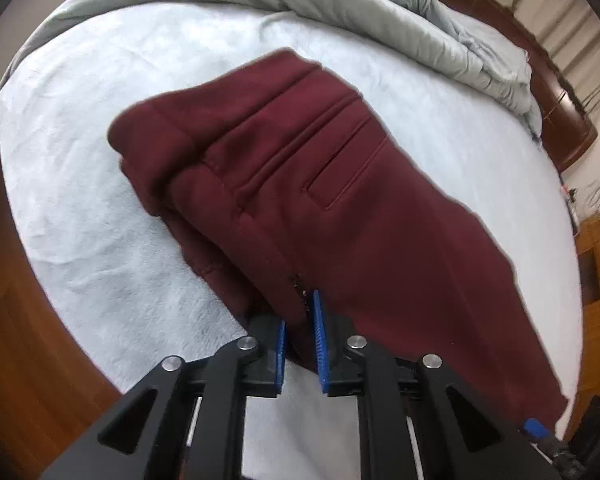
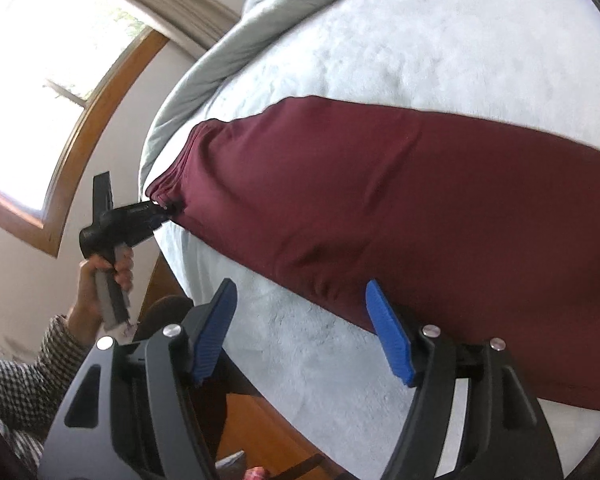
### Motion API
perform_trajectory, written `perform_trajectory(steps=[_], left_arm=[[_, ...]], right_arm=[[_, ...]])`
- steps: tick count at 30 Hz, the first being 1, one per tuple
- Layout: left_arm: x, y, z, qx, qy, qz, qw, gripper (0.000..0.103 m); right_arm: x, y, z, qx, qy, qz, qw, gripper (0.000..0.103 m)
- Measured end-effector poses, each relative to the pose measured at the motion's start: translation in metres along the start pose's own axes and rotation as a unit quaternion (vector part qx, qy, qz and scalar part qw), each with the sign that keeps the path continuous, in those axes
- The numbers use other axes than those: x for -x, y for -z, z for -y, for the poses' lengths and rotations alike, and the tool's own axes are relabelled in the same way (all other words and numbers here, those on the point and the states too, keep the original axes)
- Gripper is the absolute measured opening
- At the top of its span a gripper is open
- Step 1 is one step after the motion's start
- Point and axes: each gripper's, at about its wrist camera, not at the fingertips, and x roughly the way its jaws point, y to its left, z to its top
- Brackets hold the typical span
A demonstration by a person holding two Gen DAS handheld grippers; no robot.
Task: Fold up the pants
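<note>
Dark red pants (image 1: 340, 184) lie folded lengthwise on a pale blue bed sheet (image 1: 100, 240), waistband end far left, a back pocket facing up. My left gripper (image 1: 300, 320) is shut on the near edge of the pants. In the right wrist view the pants (image 2: 360, 200) stretch across the bed, and the left gripper (image 2: 156, 212) shows at their waist end, held by a hand. My right gripper (image 2: 300, 320) is open, its right pad (image 2: 388, 332) touching the near edge of the pants leg, nothing between the pads.
A grey-green duvet (image 1: 340, 8) is bunched along the far side of the bed. A dark wooden headboard (image 1: 540, 80) stands at the right. Wood floor (image 1: 20, 320) lies left of the bed. A window (image 2: 40, 80) is at the left.
</note>
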Motion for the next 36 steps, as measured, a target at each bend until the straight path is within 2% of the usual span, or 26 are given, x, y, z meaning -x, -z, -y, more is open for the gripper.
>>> perform_trajectory(steps=[3, 5, 8, 9, 11, 13, 15, 17, 19, 20, 22, 25, 28, 30, 31, 32, 36], left_arm=[[0.018, 0.001, 0.014, -0.022, -0.013, 0.023, 0.9994, 0.023], [0.035, 0.003, 0.022, -0.025, -0.039, 0.029, 0.9985, 0.039], [0.065, 0.013, 0.045, -0.049, -0.057, 0.067, 0.9949, 0.040], [0.074, 0.017, 0.056, -0.055, -0.055, 0.083, 0.9935, 0.040], [0.084, 0.025, 0.084, -0.075, -0.009, 0.099, 0.9922, 0.040], [0.078, 0.032, 0.121, -0.123, 0.041, 0.094, 0.9870, 0.042], [0.059, 0.036, 0.151, -0.151, 0.066, 0.082, 0.9829, 0.042], [0.029, 0.039, 0.171, -0.167, 0.085, 0.043, 0.9814, 0.042], [0.003, 0.046, 0.176, -0.178, 0.061, 0.014, 0.9821, 0.040], [-0.010, 0.049, 0.175, -0.185, 0.049, -0.002, 0.9816, 0.040], [-0.037, 0.057, 0.169, -0.192, 0.012, -0.040, 0.9805, 0.038], [-0.041, 0.060, 0.167, -0.207, 0.013, -0.035, 0.9777, 0.038], [-0.024, 0.061, 0.182, -0.209, 0.007, -0.023, 0.9777, 0.039], [-0.011, 0.066, 0.195, -0.222, 0.019, -0.010, 0.9749, 0.049], [-0.004, 0.073, 0.208, -0.240, 0.027, -0.002, 0.9704, 0.057], [-0.001, 0.079, 0.218, -0.254, 0.034, 0.000, 0.9666, 0.059], [-0.008, 0.110, 0.260, -0.299, 0.074, -0.017, 0.9511, 0.059]], right_arm=[[-0.018, 0.002, -0.003, 0.011, 0.032, -0.031, 0.999, 0.067], [-0.021, 0.004, -0.008, 0.027, 0.043, -0.037, 0.998, 0.067], [-0.011, 0.002, -0.019, 0.038, 0.033, -0.030, 0.998, 0.067], [-0.003, -0.002, -0.023, 0.038, 0.028, -0.012, 0.999, 0.067], [0.010, -0.011, -0.027, 0.028, 0.022, 0.018, 0.999, 0.067], [0.015, -0.019, -0.027, 0.015, 0.018, 0.039, 0.999, 0.067], [0.014, -0.026, -0.021, -0.001, 0.033, 0.048, 0.998, 0.067], [0.007, -0.028, -0.011, -0.018, 0.047, 0.043, 0.998, 0.067], [-0.004, -0.025, -0.002, -0.023, 0.074, 0.026, 0.997, 0.067], [-0.015, -0.021, 0.005, -0.023, 0.101, 0.004, 0.995, 0.067], [-0.030, -0.010, 0.017, -0.027, 0.115, -0.017, 0.993, 0.065], [-0.028, -0.008, 0.021, -0.027, 0.099, 0.003, 0.995, 0.066], [-0.006, -0.013, 0.025, -0.057, 0.078, 0.013, 0.995, 0.066], [0.017, -0.007, 0.029, -0.070, 0.087, 0.029, 0.993, 0.071], [0.030, -0.002, 0.031, -0.080, 0.094, 0.036, 0.992, 0.072], [0.046, 0.006, 0.039, -0.099, 0.097, 0.044, 0.989, 0.072], [0.103, 0.048, 0.083, -0.187, 0.114, 0.075, 0.973, 0.072]])
